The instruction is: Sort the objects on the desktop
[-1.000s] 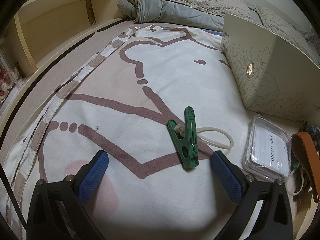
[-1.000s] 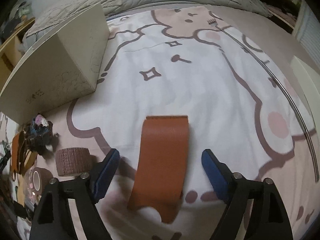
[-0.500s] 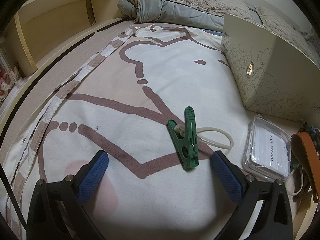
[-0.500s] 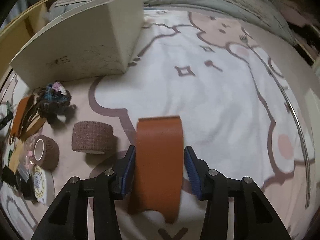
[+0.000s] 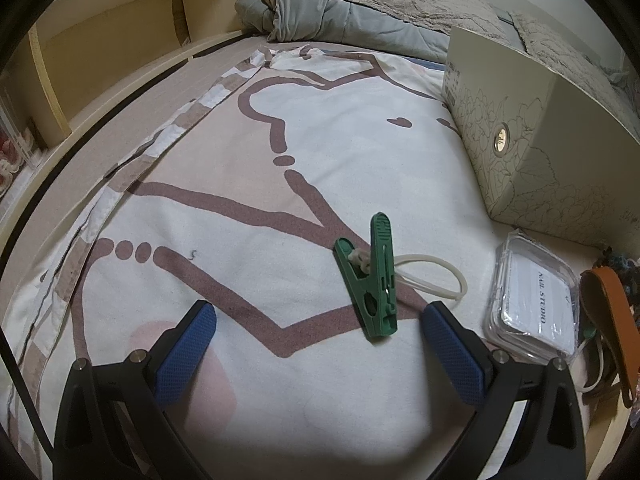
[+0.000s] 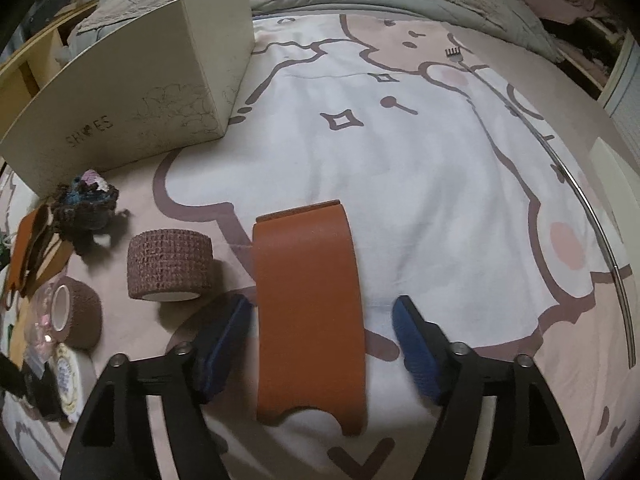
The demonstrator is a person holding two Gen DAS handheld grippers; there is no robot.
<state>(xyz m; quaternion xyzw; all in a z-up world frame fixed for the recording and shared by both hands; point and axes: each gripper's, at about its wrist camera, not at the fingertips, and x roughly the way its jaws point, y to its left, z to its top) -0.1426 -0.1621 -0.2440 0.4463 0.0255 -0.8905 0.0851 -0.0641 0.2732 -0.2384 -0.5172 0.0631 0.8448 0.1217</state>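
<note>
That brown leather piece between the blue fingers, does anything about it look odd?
Yes. The brown leather piece lies loose on the bedsheet, and the right gripper, whose fingers have just been opening, no longer presses it. It sits apart from the clutter at the left.

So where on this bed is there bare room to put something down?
The widest free patch is the printed sheet right of the shoe box and beyond the orange leather piece. Another lies left of the green clip, toward the wooden shelf. It is crowded around the bandage rolls below the box.
</note>
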